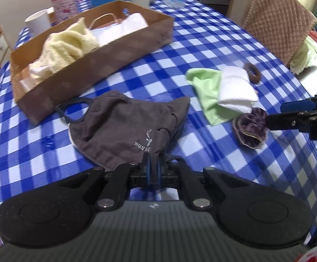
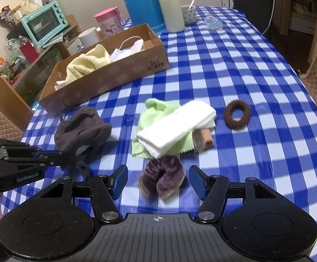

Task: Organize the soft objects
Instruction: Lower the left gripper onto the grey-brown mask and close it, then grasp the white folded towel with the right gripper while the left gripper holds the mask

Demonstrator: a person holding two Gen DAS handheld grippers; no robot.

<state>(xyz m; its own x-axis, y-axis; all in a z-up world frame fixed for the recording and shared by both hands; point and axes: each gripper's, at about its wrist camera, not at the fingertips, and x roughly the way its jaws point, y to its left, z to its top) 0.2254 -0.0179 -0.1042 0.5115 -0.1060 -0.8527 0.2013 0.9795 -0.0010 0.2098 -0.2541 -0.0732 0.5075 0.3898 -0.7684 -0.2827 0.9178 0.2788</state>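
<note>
Left wrist: our left tongs (image 1: pixel 152 163) are pinched tight on the grey mask (image 1: pixel 125 118), which lies on the bench (image 1: pixel 213 43) before the box (image 1: pixel 106 50). We should lift clear of the wall.

Right wrist: our right tongs (image 2: pixel 158 181) gape, empty, astride the purple scrunchie (image 2: pixel 162 176); close low.

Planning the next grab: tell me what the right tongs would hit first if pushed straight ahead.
Probably the purple scrunchie, lying on the tablecloth between the open right tongs; the white cloth lies beyond it.
</note>
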